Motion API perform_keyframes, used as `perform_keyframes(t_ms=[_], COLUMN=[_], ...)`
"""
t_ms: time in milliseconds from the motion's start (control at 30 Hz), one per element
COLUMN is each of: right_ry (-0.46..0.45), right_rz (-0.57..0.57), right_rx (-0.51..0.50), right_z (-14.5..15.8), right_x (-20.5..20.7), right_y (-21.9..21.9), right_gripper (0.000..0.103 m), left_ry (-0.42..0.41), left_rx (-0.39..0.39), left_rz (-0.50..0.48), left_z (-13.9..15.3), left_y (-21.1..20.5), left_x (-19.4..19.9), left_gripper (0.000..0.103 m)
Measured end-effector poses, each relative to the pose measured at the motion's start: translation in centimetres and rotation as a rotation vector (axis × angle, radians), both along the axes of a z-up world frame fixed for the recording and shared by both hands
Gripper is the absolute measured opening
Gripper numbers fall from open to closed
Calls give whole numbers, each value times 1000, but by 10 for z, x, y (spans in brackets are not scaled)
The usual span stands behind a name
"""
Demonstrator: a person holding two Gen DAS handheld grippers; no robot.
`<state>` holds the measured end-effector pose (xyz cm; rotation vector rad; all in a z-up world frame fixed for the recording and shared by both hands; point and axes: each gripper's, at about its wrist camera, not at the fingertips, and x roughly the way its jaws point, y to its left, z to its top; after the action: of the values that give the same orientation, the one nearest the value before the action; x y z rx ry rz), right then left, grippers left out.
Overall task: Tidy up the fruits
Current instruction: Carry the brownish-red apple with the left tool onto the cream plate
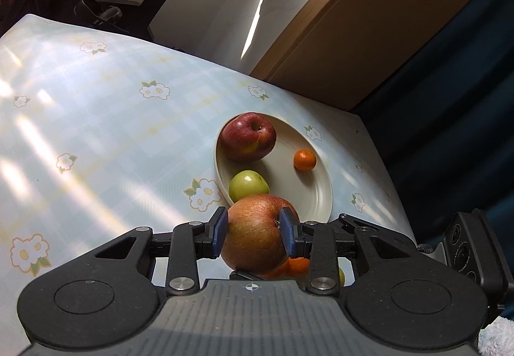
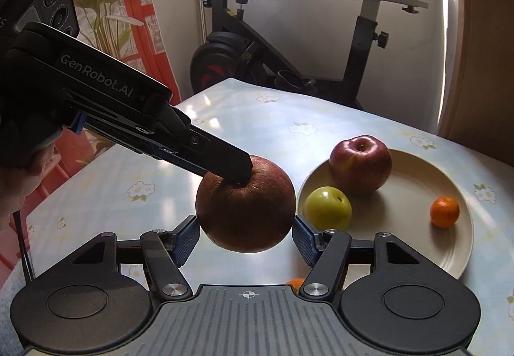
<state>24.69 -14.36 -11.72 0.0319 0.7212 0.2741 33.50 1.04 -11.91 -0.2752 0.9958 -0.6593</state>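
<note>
Left hand-held gripper (image 1: 255, 232) clamps a russet apple (image 1: 258, 235) above the tabletop (image 1: 96, 137), beside the plate (image 2: 408, 195); right hand-held gripper (image 2: 245, 235) half open, pads flanking the apple without clear contact. Plate near the right edge holds red apple (image 2: 360, 163), green apple (image 2: 327, 207), tangerine (image 2: 445, 211)

Left tongs (image 1: 255, 232) clamped, right tongs (image 2: 245, 235) agape

The table (image 2: 263, 131) wears a glossy pale blue checked cloth printed with small white flowers, with window light streaking across it. A cream plate (image 2: 414, 169) lies directly on it near the right edge. Low in the right wrist view, part of a small orange fruit (image 2: 295, 282) shows on the cloth, mostly hidden
</note>
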Motion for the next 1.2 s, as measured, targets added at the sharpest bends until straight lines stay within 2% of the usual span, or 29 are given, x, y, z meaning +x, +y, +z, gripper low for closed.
perform_keyframes(t_ms=[267,633,900,1200], right_ry=[-44,-23,14,45], right_rz=[-48,-72,-66,-47], right_rx=[-23,-55,-70,-93], right_z=[12,1,-23,-38], right_x=[5,44,74,89], right_y=[-48,-112,-136,-140], right_gripper=[60,60,60,60], left_ry=[-46,-27,7,37], left_rx=[23,64,93,112], left_rz=[-59,-102,-107,-107], left_z=[20,17,-3,-14], left_y=[-58,-122,-142,-152], left_x=[20,67,96,115], left_gripper=[37,37,37,37])
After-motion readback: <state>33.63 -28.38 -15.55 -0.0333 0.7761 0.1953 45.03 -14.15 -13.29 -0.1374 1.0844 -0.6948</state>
